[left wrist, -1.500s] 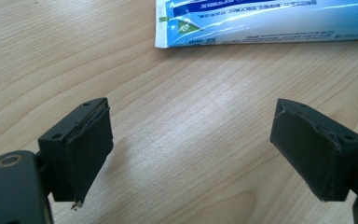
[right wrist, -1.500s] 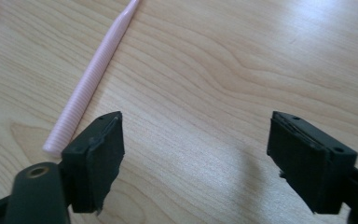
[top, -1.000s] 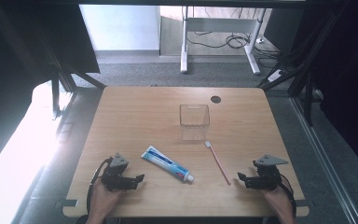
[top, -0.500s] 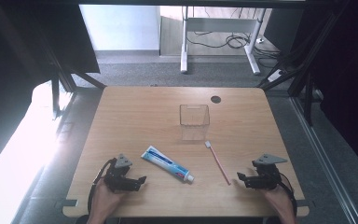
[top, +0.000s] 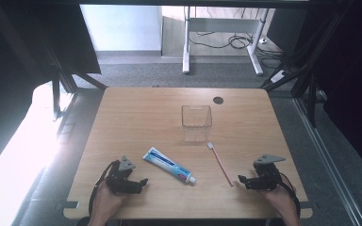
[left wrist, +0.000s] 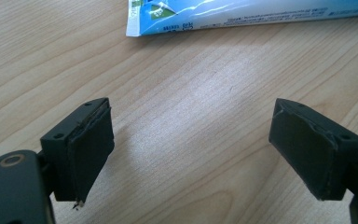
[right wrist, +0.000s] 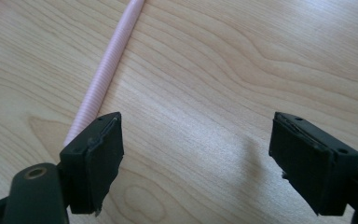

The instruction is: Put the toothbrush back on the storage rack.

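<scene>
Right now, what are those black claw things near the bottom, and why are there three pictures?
Those are two hand-held grippers. A person holds the left gripper and the right gripper, one in each hand. One picture comes from a camera high above the wooden table. The other two come from small cameras riding on each gripper, looking along its black jaws. On the table lie a toothpaste tube and a pink toothbrush, with a clear plastic cup standing behind them. Both grippers are open and hold nothing.
</scene>
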